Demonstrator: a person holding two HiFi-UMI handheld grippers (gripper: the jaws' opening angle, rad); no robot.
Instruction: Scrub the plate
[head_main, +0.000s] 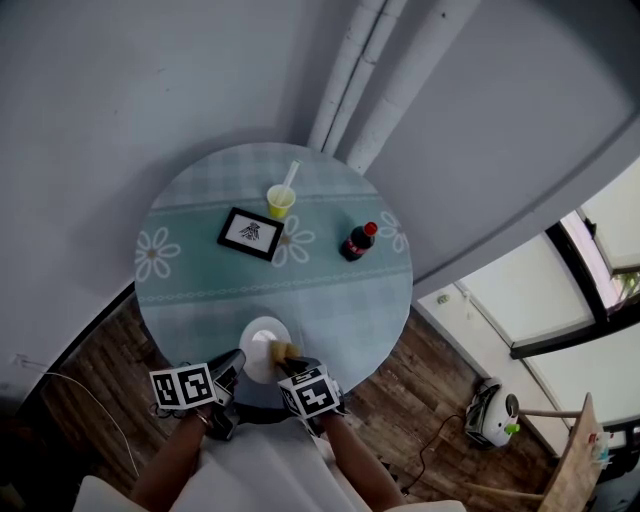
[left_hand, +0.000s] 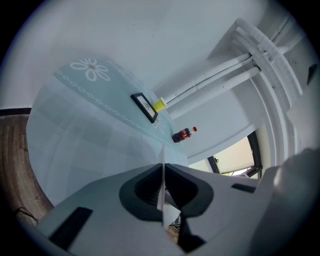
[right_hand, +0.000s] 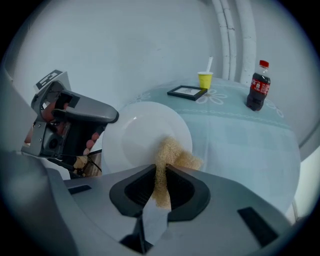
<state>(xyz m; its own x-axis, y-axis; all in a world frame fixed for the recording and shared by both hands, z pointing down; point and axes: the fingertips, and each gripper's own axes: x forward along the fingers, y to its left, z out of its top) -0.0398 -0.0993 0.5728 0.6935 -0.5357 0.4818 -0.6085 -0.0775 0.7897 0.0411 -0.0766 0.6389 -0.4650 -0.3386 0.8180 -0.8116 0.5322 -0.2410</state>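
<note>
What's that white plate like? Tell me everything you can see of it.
The plate is round, plain white and glossy. It looks like ceramic and has a shallow well and a broad rim. No chips or dirt show. It is held tilted up over the near edge of the table, its rim pinched between the fingers of the left gripper. A tan sponge, clamped in the right gripper, presses against its face.

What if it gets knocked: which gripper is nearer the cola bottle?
Right. The right gripper is at the plate, toward the cola bottle; the left gripper grips its opposite edge.
</note>
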